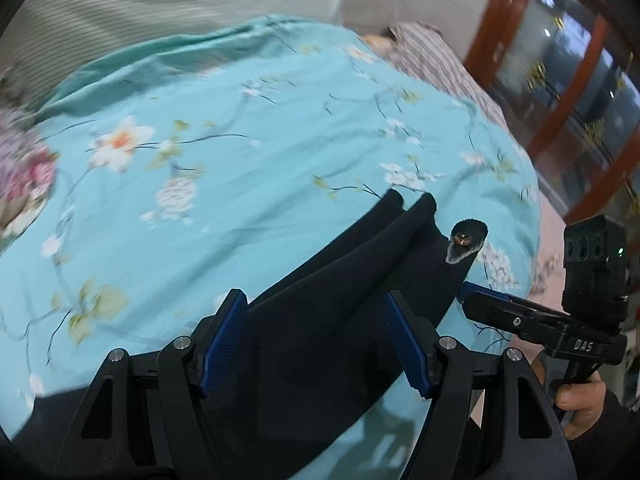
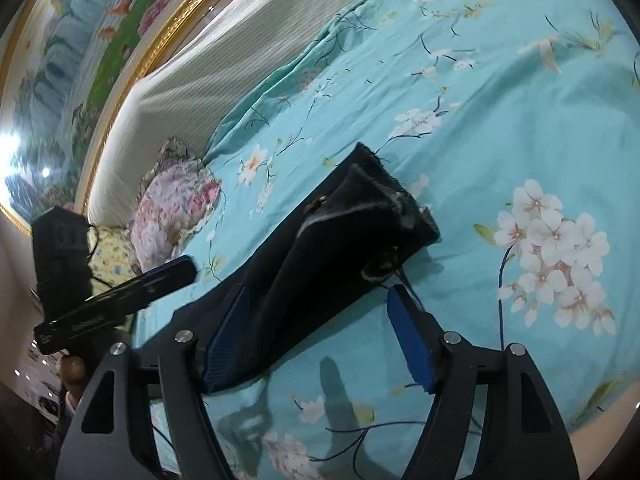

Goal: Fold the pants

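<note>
dark pants [image 2: 320, 256] lying on the floral bedsheet [image 2: 500, 100], long axis running up and away from both grippers. left gripper [image 1: 320, 340] over the leg, right gripper [image 2: 320, 336] nearer the waistband; both spread apart, gripping nothing.

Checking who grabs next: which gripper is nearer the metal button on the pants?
Right. The right gripper sits just below the button; the left gripper is open over the pants further down.
</note>
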`<state>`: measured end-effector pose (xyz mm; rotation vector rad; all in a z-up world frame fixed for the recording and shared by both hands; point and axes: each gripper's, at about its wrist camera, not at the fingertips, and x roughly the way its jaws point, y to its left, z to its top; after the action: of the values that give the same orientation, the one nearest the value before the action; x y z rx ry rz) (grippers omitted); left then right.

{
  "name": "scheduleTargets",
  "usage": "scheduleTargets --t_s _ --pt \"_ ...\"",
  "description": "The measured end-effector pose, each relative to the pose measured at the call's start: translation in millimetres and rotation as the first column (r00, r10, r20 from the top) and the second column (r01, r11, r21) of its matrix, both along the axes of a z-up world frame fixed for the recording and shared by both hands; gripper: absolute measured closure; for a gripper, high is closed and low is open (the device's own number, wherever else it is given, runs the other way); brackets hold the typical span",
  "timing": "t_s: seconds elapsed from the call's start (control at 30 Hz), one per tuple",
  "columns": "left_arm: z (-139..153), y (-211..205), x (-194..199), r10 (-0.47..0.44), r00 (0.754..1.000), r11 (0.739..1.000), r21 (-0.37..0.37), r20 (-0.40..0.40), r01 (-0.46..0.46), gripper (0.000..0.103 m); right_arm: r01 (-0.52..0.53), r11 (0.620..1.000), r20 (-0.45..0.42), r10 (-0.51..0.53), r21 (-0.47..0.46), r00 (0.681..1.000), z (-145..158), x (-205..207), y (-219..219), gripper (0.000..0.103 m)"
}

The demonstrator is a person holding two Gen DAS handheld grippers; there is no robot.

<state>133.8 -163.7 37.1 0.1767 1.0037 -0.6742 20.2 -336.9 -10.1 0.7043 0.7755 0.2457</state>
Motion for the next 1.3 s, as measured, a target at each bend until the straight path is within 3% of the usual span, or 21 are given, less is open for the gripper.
scheduleTargets --t_s 0.17,0.4,0.5,0.73,0.83,0.93,1.03,1.1,1.13,1.3 --pt "-16.1 -34.3 16.5 -0.086 0.995 0.995 0.051 -0.051 0.089 0.032 0.021 0.995 0.011 -0.022 0.094 1.000 -6.7 7.0 -17.2 0.031" --pt "-44.8 -75.0 36.9 -0.163 0.983 0.975 0.137 -0.090 0.174 0.032 0.035 0.993 0.021 -0.037 0.116 0.999 -13.1 13.6 -26.5 0.032" --pt "-51.0 -87.5 43.6 -0.190 0.977 0.970 0.137 -0.094 0.202 0.036 0.036 0.992 0.023 -0.039 0.117 0.999 -14.7 14.6 -29.3 0.037" --pt "-53.4 -106.9 65.7 -0.227 0.964 0.969 0.065 -0.138 0.237 0.078 0.037 0.993 0.012 -0.039 0.116 0.999 -17.2 14.2 -32.9 0.044" --pt "-51.9 -112.9 61.3 -0.255 0.960 0.963 0.063 -0.120 0.264 0.088 0.042 0.993 0.004 -0.043 0.106 0.999 -16.8 15.0 -32.8 0.044" --pt "-50.4 -107.9 62.5 -0.259 0.957 0.965 0.011 -0.130 0.262 0.092 0.045 0.996 -0.001 -0.045 0.082 0.999 -16.8 15.8 -30.8 0.045" --pt "-50.2 -94.5 72.4 -0.236 0.955 0.971 -0.087 -0.179 0.224 0.093 0.047 0.998 -0.007 -0.047 0.046 0.999 -17.7 19.9 -29.0 0.055" --pt "-48.9 -90.8 74.0 -0.227 0.956 0.971 -0.116 -0.185 0.208 0.093 0.046 0.998 -0.018 -0.045 0.037 0.999 -20.3 25.4 -30.4 0.083" --pt "-46.6 -88.3 73.3 -0.224 0.957 0.971 -0.129 -0.184 0.202 0.093 0.037 0.998 -0.023 -0.036 0.051 0.999 -22.8 28.7 -31.8 0.088" --pt "-27.5 -71.8 65.8 -0.219 0.962 0.964 -0.190 -0.163 0.187 0.094 0.004 0.994 0.035 -0.008 0.107 0.999 -19.2 26.0 -34.6 0.090"
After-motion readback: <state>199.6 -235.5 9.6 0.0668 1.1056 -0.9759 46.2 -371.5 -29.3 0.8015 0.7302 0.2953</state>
